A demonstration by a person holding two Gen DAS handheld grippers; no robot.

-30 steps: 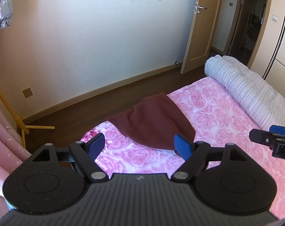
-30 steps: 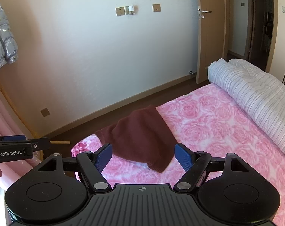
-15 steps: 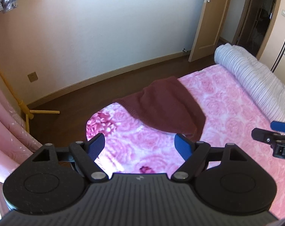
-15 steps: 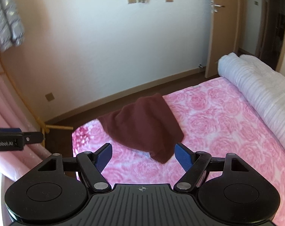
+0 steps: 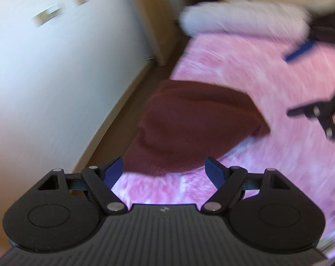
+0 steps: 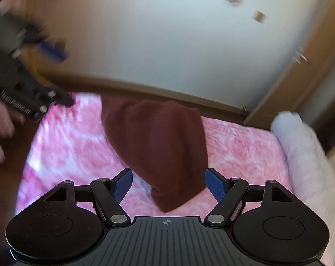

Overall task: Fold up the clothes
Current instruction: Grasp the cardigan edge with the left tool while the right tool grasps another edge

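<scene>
A bed (image 6: 245, 146) with a pink rose-patterned sheet carries a dark red garment (image 6: 158, 146) lying near its wall-side edge, and a rolled pale quilt (image 6: 300, 146) along the far side.

White wall (image 6: 158, 35), wooden door (image 6: 300, 77)

both grippers have swung down closer over the maroon garment (image 5: 196, 124); views now blurred

left wrist: looking forward and down over the bed (image 5: 278, 71) from near its edge, tilted toward the wall (image 5: 56, 77) | right wrist: facing the wall (image 6: 156, 33) low over the bed (image 6: 245, 150) | both sharing the dark red garment (image 5: 196, 122) (image 6: 158, 144), blurred
</scene>
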